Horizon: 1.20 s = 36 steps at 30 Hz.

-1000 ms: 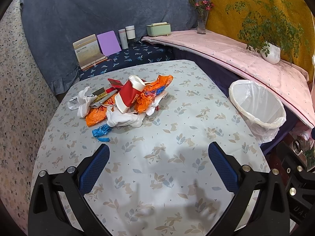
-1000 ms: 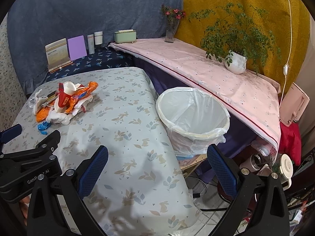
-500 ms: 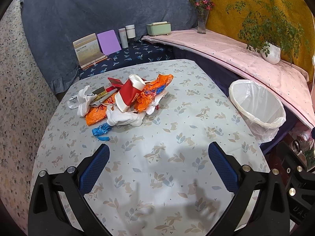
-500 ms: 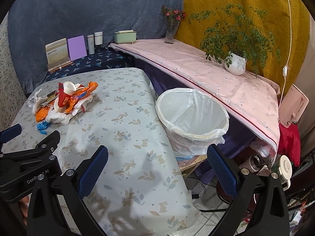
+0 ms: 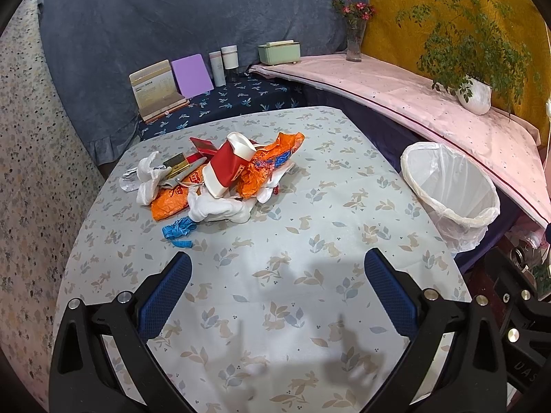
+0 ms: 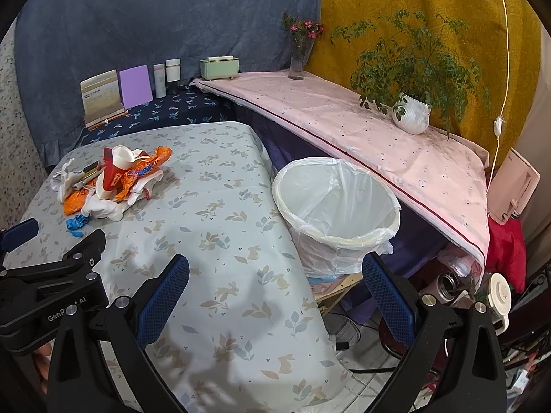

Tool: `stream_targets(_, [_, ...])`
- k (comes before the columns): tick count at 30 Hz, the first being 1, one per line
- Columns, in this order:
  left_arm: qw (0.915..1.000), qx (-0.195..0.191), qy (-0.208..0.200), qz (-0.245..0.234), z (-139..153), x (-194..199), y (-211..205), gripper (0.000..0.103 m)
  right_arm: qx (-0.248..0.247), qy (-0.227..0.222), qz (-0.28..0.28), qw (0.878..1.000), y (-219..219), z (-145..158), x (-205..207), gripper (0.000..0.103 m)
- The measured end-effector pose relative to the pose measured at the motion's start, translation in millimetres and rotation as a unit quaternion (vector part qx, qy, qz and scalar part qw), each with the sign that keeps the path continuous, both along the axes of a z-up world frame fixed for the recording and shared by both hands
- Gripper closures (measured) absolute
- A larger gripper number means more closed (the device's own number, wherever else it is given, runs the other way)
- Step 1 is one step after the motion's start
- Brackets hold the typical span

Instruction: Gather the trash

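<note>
A trash pile lies on the floral table: a red and white paper cup, orange wrappers, white tissues, a blue scrap. The pile also shows in the right wrist view. A white bin with a plastic liner stands off the table's right edge; it also shows in the right wrist view. My left gripper is open and empty above the near table, short of the pile. My right gripper is open and empty over the table's right edge near the bin.
A pink-covered shelf holds a potted plant, a flower vase and a green box. Books and bottles stand on a dark ledge behind the table. Clutter and cables lie on the floor at right.
Both views have shifted only slightly; the grippers stay open and the trash pile has not moved.
</note>
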<state>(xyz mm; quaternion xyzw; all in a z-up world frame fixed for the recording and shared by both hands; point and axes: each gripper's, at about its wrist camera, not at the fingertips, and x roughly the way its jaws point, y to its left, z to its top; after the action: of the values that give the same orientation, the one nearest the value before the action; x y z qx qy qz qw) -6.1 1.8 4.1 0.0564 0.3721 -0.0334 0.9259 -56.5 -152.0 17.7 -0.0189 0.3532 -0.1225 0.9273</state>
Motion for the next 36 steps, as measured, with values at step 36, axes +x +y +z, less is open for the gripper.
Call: stream_targets(36, [0.9999, -0.005, -0.009, -0.011, 5.2, 8.0, 5.2, 0.007, -0.004, -0.015, -0.009, 1.000, -0.9, 8.9, 7.0, 0.007])
